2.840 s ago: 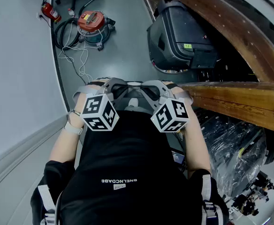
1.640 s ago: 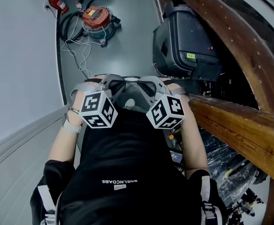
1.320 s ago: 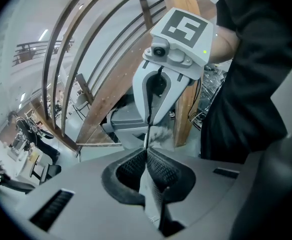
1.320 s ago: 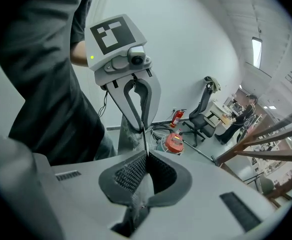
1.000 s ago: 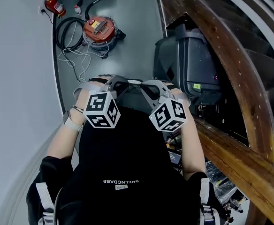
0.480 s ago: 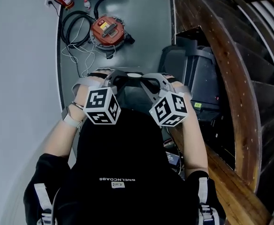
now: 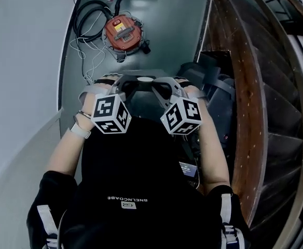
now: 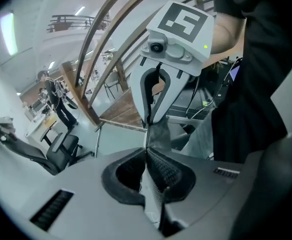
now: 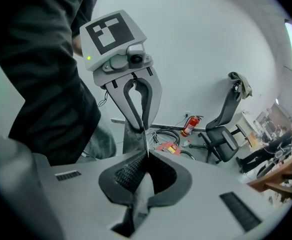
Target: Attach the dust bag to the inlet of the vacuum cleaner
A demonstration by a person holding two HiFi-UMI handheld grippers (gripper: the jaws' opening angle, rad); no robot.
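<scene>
Grey floor (image 7: pixel 167 25), wooden stairs (image 7: pixel 255 87) right | vacuum cleaner (image 7: pixel 123 32) ahead, cables (image 7: pixel 93 61) between | left gripper (image 8: pixel 147 151), right gripper (image 9: pixel 145 154) jaws pinch dust bag (image 8: pixel 158 134)

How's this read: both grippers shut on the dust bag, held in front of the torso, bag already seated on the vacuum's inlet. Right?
Not seated: the head view shows the vacuum cleaner on the floor ahead, apart from the dust bag. The left gripper and right gripper are both shut on it, in front of the torso.
</scene>
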